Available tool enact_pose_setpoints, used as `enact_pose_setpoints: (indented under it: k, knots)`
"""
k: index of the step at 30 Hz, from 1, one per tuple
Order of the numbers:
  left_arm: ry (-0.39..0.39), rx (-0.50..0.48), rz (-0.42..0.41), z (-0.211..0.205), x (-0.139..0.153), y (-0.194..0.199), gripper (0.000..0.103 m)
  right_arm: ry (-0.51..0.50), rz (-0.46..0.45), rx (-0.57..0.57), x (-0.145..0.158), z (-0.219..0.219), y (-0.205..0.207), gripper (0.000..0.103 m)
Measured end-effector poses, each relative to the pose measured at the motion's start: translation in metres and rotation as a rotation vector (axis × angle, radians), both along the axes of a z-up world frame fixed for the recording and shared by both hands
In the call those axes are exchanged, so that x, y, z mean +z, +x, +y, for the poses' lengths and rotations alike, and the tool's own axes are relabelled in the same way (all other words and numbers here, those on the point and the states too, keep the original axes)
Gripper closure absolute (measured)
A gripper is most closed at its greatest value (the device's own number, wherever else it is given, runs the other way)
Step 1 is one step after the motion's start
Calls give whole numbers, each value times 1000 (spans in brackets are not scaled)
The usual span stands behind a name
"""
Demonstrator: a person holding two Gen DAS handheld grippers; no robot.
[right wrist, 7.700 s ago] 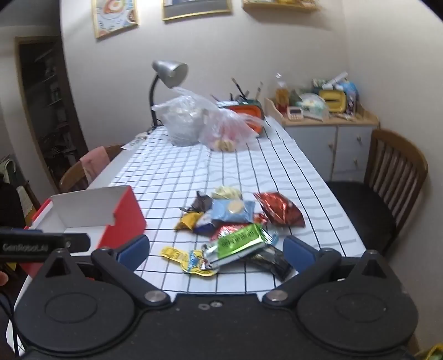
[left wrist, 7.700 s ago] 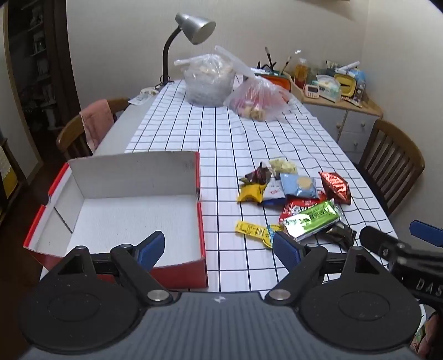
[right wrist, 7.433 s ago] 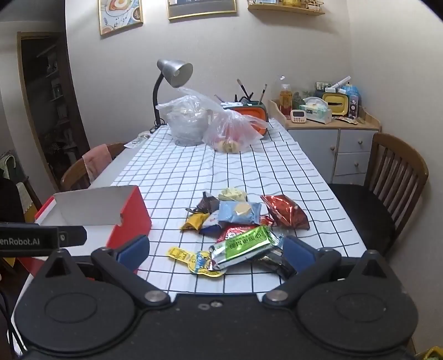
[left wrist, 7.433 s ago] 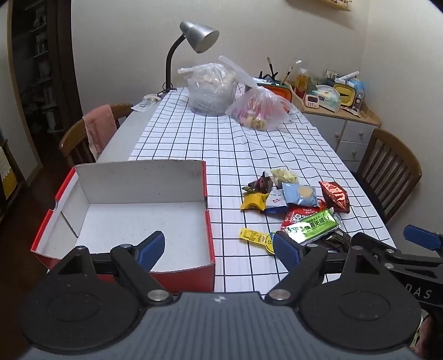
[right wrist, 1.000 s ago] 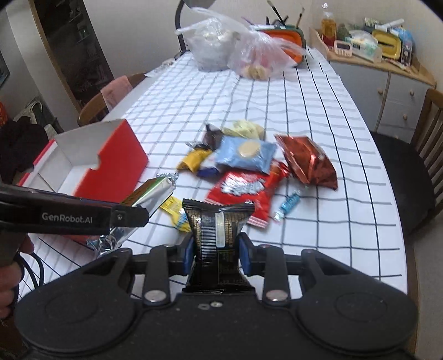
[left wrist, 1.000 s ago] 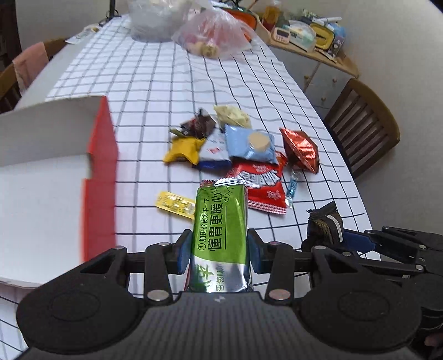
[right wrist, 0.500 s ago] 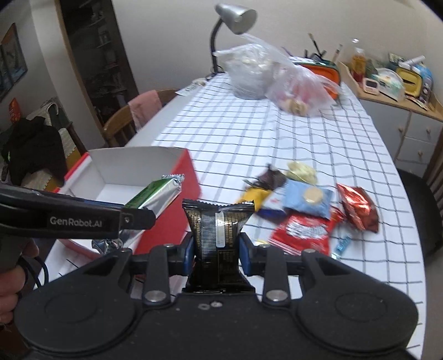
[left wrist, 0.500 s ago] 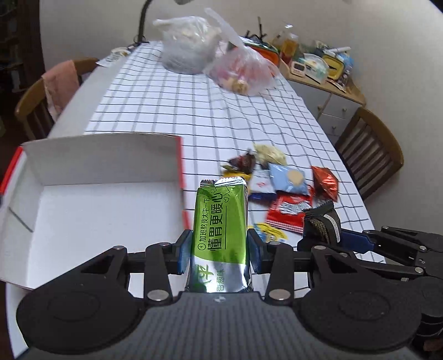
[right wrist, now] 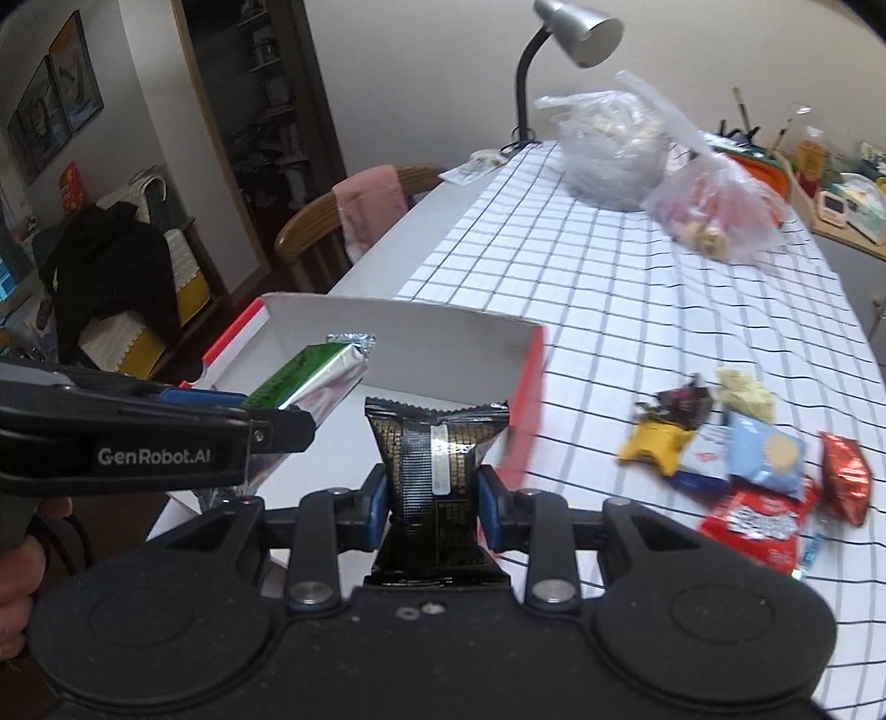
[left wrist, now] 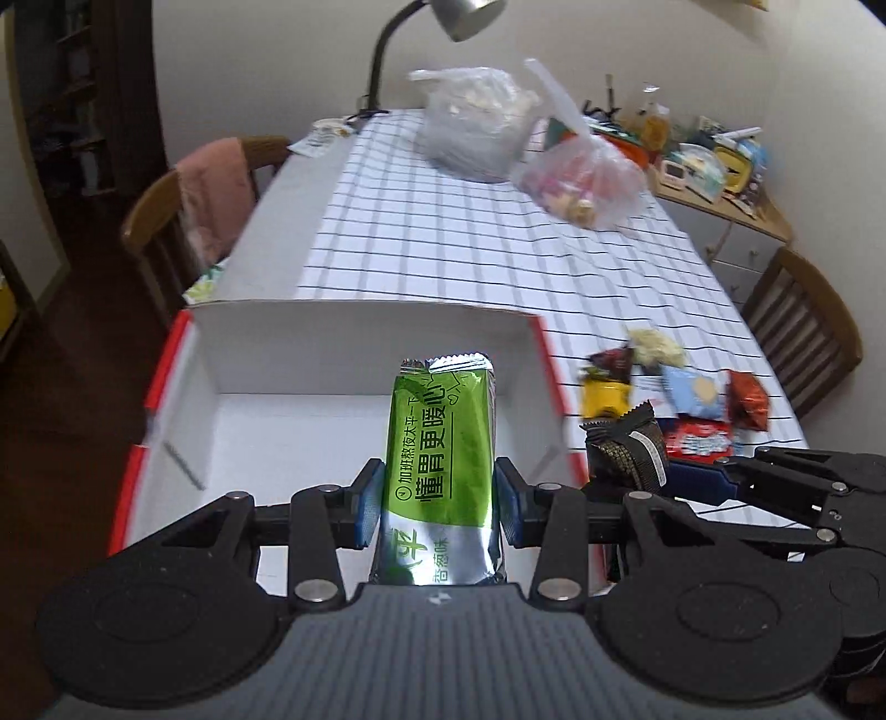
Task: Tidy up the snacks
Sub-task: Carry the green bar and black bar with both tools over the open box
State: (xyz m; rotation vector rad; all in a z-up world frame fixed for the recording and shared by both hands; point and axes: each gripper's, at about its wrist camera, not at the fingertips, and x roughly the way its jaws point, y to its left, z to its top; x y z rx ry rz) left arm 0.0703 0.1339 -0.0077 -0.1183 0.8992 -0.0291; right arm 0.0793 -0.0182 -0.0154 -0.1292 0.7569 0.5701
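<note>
My left gripper point(left wrist: 440, 501) is shut on a green snack bar point(left wrist: 440, 437) and holds it above the open red box point(left wrist: 188, 354) with a white inside. My right gripper point(right wrist: 432, 507) is shut on a black and gold snack pack point(right wrist: 434, 459), just right of the left gripper and over the box's near right corner. The green bar point(right wrist: 315, 376) and box point(right wrist: 531, 382) also show in the right wrist view. A pile of loose snacks point(left wrist: 681, 393) lies on the checked tablecloth right of the box; it shows in the right wrist view too point(right wrist: 758, 459).
Two plastic bags point(left wrist: 482, 133) and a desk lamp point(left wrist: 459, 16) stand at the table's far end. Wooden chairs stand at the left point(left wrist: 166, 221) and right point(left wrist: 808, 327). A cluttered cabinet point(left wrist: 714, 171) is at the back right.
Both grippers have moved left with their snacks, from beside the box to over it. The snack pile now lies further right in both views.
</note>
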Motion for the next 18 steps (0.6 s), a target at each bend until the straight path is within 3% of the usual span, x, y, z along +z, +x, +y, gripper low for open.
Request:
enact_pose_setpoints:
  k: [18]
  knots:
    - [102,51,109,76,-53,37,62,-155,98,75,-57,89,41,72]
